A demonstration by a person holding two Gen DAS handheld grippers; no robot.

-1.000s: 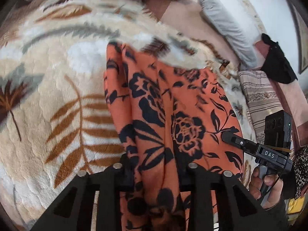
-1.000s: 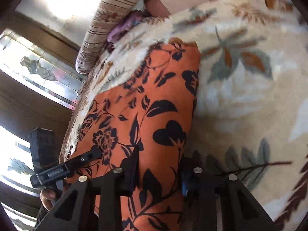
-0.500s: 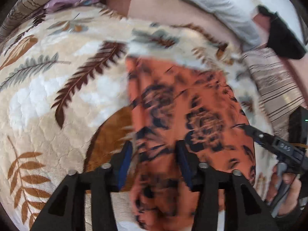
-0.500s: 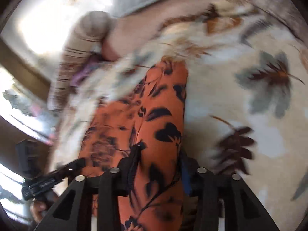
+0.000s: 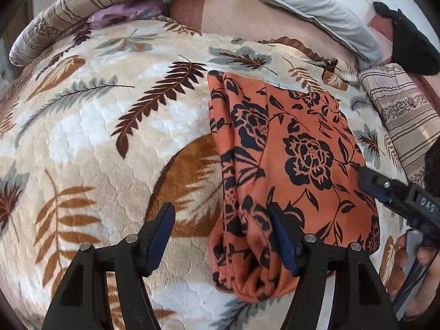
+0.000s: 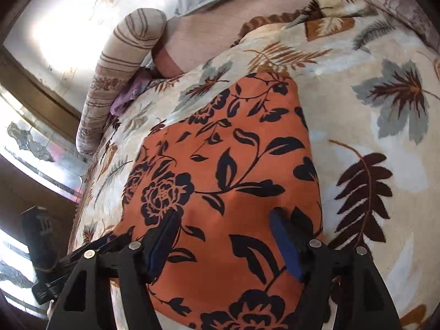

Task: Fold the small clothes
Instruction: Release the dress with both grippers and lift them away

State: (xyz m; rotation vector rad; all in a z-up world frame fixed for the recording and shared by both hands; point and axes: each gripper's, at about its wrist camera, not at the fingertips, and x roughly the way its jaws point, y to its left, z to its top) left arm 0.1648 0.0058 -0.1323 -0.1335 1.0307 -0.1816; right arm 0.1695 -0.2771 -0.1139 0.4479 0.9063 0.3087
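Home bedroom: bed with plush leaf-print blanket (image 5: pixel 90 126), striped bolster pillow (image 6: pixel 118 82), grey pillow (image 5: pixel 324 11).

Orange garment (image 5: pixel 291 148) with black flowers; cream blanket (image 5: pixel 96 137) with brown, grey leaves.

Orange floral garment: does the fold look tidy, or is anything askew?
Mostly tidy: the orange floral garment lies flat on the leaf-print blanket. Its left edge is bunched into loose ridges that pucker at the near corner beside the left gripper. Both grippers' jaws have just been opening; neither grips the cloth.
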